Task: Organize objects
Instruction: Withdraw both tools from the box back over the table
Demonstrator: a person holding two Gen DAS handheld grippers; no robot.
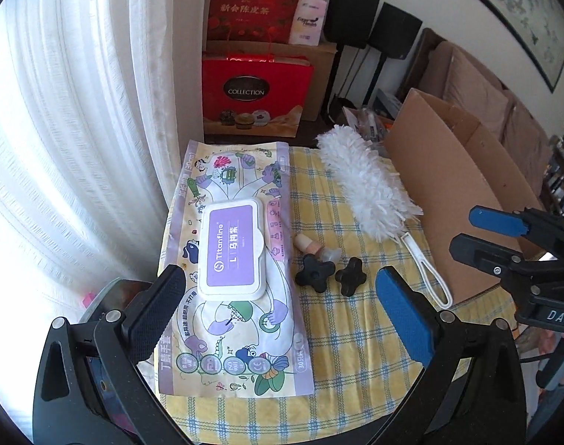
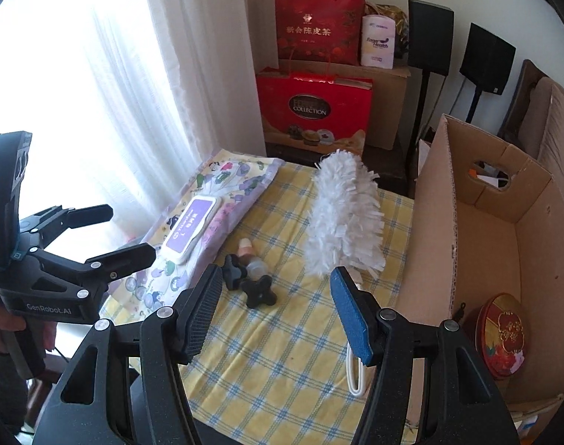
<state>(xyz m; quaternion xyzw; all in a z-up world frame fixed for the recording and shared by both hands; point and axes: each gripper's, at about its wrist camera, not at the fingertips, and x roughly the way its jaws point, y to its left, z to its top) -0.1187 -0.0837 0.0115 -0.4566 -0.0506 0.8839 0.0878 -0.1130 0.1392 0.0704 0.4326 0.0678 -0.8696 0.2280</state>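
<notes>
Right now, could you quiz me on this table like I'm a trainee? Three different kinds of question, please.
1. True or false: the white duster lies inside the cardboard box.
2. What sits in the box's near corner? A) a red tin B) a black knob C) a pack of gloves
3. How many black star-shaped knobs are on the checked cloth?

Key:
1. False; it lies on the cloth beside the box.
2. A, the red tin.
3. Two, next to the glove pack.

home living room (sofa (image 1: 478,85), curtain (image 1: 78,129), gift bags (image 1: 256,92))
</notes>
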